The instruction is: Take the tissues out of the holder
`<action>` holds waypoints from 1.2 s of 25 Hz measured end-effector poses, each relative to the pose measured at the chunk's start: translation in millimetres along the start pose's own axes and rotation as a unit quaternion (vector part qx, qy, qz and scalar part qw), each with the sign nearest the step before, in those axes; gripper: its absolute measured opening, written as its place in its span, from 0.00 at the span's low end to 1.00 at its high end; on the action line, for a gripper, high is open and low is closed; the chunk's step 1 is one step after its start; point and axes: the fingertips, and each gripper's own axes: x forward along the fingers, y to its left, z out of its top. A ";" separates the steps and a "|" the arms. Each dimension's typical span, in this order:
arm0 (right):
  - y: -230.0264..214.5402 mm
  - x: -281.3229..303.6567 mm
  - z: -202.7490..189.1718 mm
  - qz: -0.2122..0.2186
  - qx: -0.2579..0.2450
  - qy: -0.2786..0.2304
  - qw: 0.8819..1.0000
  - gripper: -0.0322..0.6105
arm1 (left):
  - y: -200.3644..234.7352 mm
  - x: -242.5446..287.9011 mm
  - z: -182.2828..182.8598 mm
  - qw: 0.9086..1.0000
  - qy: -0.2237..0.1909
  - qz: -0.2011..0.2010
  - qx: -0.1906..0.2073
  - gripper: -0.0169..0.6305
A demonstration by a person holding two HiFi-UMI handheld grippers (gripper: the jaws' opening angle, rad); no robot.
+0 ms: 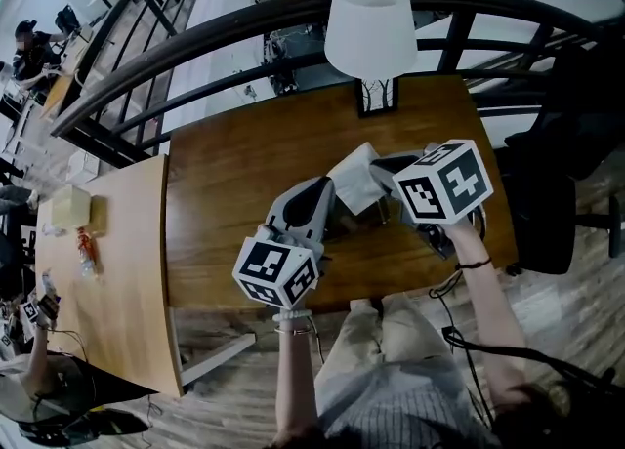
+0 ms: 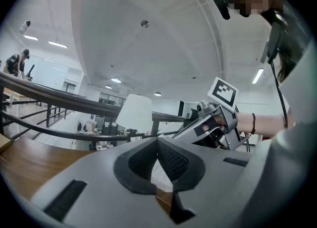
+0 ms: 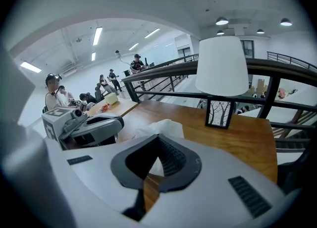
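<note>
Left tool [image 2: 157, 140]: jaws closed together at the tips, with a wedge of white tissue [image 1: 356, 177] showing in the gap between the pads. Right tool [image 3: 158, 138]: jaws also closed at the tips, pinching the same tissue, which bunches up just past them. In the head view both tools point inward and meet at the tissue, which is crumpled and raised above the middle of the brown wooden counter [image 1: 225, 203]. The tools cover what is under it. A hand [image 1: 467, 234] grips the right tool below its marker cube [image 1: 444, 181]. A lamp with a white shade [image 1: 369, 22] and a small picture frame [image 1: 377, 94] stand at the far edge, by a black railing [image 1: 195, 57]. A paler counter [image 1: 122, 271] adjoins on the left.
</note>
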 end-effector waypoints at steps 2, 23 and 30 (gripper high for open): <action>-12.6 -8.5 2.1 -0.014 0.005 -0.008 1.000 0.07 | -8.4 6.7 2.6 1.000 -0.002 -0.011 0.004 0.04; -166.4 -14.9 -38.1 -0.056 0.065 0.017 0.996 0.07 | -87.0 102.7 -1.0 0.999 -0.022 -0.032 -0.014 0.04; -196.7 22.3 -61.4 -0.062 0.066 0.043 0.995 0.07 | -86.9 121.1 -10.2 0.999 -0.031 -0.024 -0.018 0.04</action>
